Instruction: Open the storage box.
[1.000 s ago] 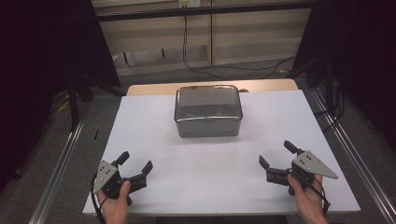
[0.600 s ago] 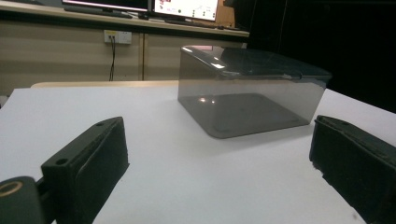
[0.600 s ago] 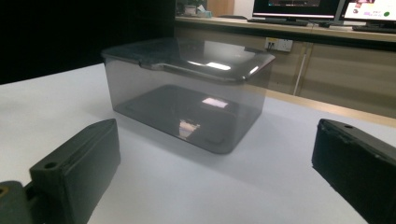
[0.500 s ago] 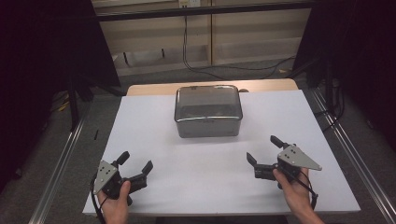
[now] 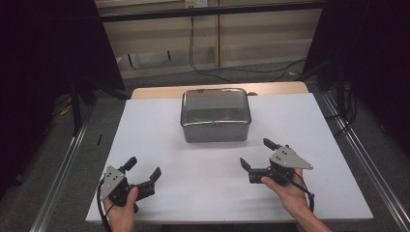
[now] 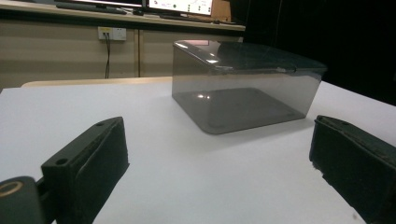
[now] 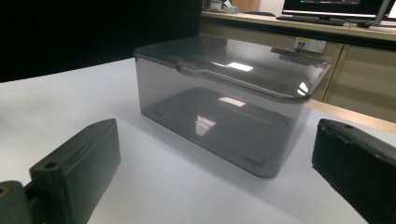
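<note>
White worktop (image 5: 159, 130) in a dim room, dark curtains at the sides, smoky lidded box (image 5: 215, 114) at its far middle, left gripper (image 5: 143, 173) and right gripper (image 5: 255, 155) near the front edge, jaws wide, holding nothing

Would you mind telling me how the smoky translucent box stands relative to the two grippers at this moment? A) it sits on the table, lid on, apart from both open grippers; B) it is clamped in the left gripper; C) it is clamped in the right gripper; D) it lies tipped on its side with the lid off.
A: the box rests upright and lidded on the white table, with the left gripper and right gripper both open and short of it.
</note>
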Available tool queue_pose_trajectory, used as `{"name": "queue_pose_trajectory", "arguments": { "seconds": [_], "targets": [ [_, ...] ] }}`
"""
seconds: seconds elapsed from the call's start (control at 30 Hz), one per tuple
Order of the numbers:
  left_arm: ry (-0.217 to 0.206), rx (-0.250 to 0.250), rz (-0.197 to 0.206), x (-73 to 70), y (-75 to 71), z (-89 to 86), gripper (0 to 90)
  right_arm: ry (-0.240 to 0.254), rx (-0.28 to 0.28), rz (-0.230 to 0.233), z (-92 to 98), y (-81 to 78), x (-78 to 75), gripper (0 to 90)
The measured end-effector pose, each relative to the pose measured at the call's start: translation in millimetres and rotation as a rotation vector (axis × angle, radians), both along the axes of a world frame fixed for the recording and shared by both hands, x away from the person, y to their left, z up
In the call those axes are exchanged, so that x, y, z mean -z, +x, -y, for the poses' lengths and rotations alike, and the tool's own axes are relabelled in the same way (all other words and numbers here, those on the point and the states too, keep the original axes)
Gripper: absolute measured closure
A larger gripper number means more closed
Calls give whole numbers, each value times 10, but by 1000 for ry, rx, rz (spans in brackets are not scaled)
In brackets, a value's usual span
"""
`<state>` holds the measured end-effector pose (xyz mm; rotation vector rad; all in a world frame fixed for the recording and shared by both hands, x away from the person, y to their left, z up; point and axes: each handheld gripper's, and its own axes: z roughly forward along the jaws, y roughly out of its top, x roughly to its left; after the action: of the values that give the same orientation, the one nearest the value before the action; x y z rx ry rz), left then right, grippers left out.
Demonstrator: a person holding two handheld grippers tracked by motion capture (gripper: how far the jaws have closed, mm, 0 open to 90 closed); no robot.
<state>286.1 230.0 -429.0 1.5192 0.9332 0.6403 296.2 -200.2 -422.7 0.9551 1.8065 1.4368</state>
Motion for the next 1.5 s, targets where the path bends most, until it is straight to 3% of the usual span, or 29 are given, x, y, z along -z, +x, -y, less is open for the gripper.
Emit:
{"name": "queue_pose_trajectory", "arguments": {
  "seconds": [0.43,0.83,0.97,1.27,1.33,1.5],
  "targets": [
    [31,-12,-12,15,19,-44,42,-25,-30,-23,-191,180,-11,23],
    [36,-5,-10,16,33,-38,34,-127,-31,31,-364,390,-58,19],
    [32,-11,-11,21,39,-50,34,-131,-34,38,-403,433,-74,23],
    [32,-27,-14,16,27,-72,29,-249,-24,131,-515,558,-98,33],
    [32,-30,-15,19,32,-75,29,-255,-26,133,-520,569,-89,34],
    [43,-27,-20,26,44,-76,29,-333,-1,156,-559,588,-84,43]
  ]
}}
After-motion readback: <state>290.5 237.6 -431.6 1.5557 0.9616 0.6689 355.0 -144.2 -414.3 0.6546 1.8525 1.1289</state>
